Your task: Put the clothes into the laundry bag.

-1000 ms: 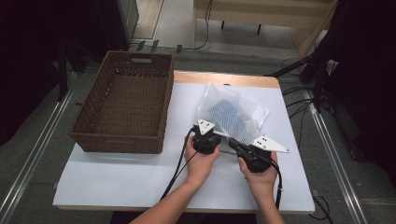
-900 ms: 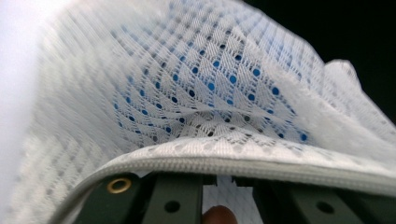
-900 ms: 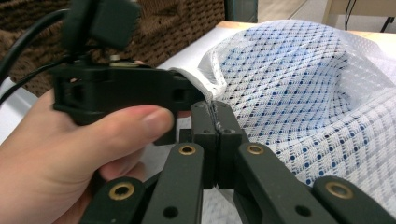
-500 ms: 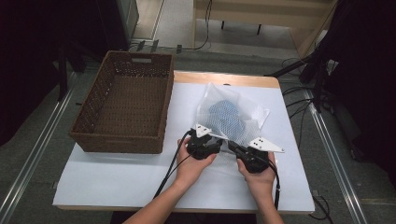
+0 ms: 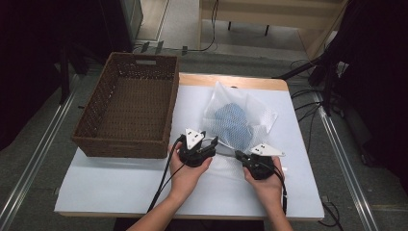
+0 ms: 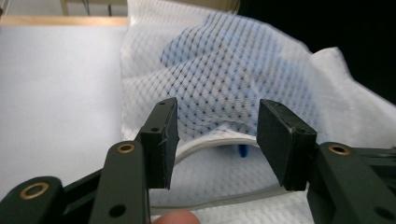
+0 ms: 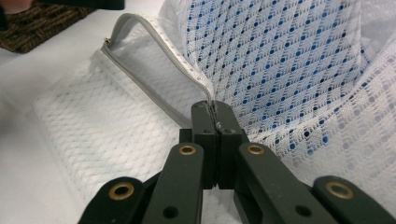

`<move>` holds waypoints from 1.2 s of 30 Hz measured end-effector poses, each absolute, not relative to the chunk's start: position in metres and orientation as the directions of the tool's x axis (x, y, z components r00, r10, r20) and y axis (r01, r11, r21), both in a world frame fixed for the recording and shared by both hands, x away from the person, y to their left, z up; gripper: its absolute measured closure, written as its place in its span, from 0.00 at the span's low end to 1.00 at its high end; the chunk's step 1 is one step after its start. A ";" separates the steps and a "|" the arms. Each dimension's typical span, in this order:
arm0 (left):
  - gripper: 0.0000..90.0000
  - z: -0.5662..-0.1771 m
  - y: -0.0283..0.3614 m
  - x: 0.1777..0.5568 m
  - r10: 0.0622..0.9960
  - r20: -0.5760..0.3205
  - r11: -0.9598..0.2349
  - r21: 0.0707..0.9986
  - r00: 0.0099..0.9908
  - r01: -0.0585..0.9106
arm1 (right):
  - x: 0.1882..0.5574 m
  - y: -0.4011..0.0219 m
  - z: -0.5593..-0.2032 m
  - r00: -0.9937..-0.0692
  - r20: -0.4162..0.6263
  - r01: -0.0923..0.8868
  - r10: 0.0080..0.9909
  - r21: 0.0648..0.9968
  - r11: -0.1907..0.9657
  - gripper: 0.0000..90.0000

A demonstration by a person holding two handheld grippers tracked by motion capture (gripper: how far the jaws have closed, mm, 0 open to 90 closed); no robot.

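Lying on white table (image 5: 120, 187), right of brown wicker basket (image 5: 130, 113): white mesh bag (image 5: 240, 118) holding blue cloth (image 5: 234, 122). Pinching zipper edge (image 7: 177, 56) of bag: right gripper (image 7: 212, 109), jaws fully closed. Facing bag mouth: left gripper (image 6: 217, 133), jaws just opened partway, gripping nothing.

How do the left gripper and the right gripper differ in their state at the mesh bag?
The left gripper stands open, clear of the mesh bag; the right gripper is shut on its zipper edge. Both are black, hand-held, at the bag's near edge.
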State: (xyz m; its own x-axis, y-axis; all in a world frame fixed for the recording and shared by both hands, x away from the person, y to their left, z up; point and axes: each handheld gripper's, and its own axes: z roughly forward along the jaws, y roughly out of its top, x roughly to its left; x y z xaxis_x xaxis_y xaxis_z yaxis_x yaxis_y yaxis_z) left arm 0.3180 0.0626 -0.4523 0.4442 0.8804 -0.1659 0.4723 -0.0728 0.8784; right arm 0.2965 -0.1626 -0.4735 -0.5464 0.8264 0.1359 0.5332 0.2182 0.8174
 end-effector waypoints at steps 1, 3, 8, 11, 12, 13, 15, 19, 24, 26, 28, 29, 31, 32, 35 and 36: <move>0.55 -0.456 0.061 0.322 0.881 -0.166 -0.084 0.867 0.443 0.491 | 0.297 -0.163 -0.474 -0.544 0.138 0.537 0.828 0.815 0.217 1.00; 0.56 -0.462 0.060 0.328 0.887 -0.168 -0.094 0.847 0.431 0.523 | 0.297 -0.165 -0.475 -0.544 0.140 0.539 0.827 0.814 0.217 1.00; 0.52 -0.474 0.062 0.341 0.891 -0.234 -0.045 0.809 0.390 0.586 | 0.297 -0.166 -0.476 -0.548 0.123 0.534 0.828 0.813 0.233 1.00; 0.57 -0.478 0.063 0.347 0.892 -0.253 -0.052 0.766 0.375 0.641 | 0.298 -0.166 -0.477 -0.547 0.120 0.536 0.829 0.811 0.236 1.00; 0.62 -0.478 0.063 0.349 0.896 -0.245 -0.064 0.755 0.371 0.652 | 0.298 -0.166 -0.477 -0.546 0.121 0.536 0.829 0.811 0.235 1.00; 0.68 -0.479 0.062 0.350 0.902 -0.234 -0.076 0.741 0.364 0.667 | 0.297 -0.167 -0.477 -0.550 0.125 0.533 0.826 0.814 0.232 1.00; 0.75 -0.478 0.062 0.349 0.909 -0.199 -0.106 0.739 0.366 0.665 | 0.295 -0.170 -0.475 -0.559 0.144 0.521 0.817 0.827 0.211 0.91; 0.87 -0.478 0.063 0.344 0.909 -0.148 -0.159 0.741 0.389 0.653 | 0.288 -0.186 -0.466 -0.553 0.193 0.489 0.811 0.863 0.128 0.75; 0.95 -0.477 0.071 0.337 0.907 -0.153 -0.158 0.741 0.393 0.653 | 0.279 -0.218 -0.458 -0.442 0.218 0.490 0.870 0.871 0.031 0.69; 0.94 -0.477 0.073 0.334 0.908 -0.149 -0.155 0.748 0.391 0.645 | 0.277 -0.230 -0.460 -0.367 0.226 0.512 0.902 0.859 -0.007 0.65; 0.87 -0.476 0.074 0.331 0.911 -0.144 -0.151 0.757 0.388 0.636 | 0.275 -0.238 -0.465 -0.322 0.229 0.533 0.919 0.846 -0.024 0.61; 0.78 -0.476 0.076 0.329 0.912 -0.141 -0.141 0.773 0.384 0.619 | 0.275 -0.241 -0.467 -0.300 0.233 0.546 0.925 0.837 -0.034 0.60; 0.63 -0.475 0.076 0.327 0.923 -0.126 -0.132 0.785 0.364 0.606 | 0.278 -0.243 -0.473 -0.265 0.225 0.571 0.938 0.820 -0.036 0.54; 0.56 -0.475 0.077 0.326 0.923 -0.127 -0.129 0.788 0.364 0.602 | 0.280 -0.244 -0.475 -0.243 0.223 0.585 0.944 0.810 -0.041 0.53; 0.51 -0.476 0.078 0.326 0.920 -0.137 -0.127 0.782 0.366 0.610 | 0.285 -0.246 -0.482 -0.197 0.227 0.621 0.954 0.781 -0.057 0.50; 0.50 -0.476 0.079 0.327 0.920 -0.145 -0.121 0.779 0.365 0.615 | 0.288 -0.246 -0.485 -0.192 0.230 0.638 0.954 0.768 -0.056 0.48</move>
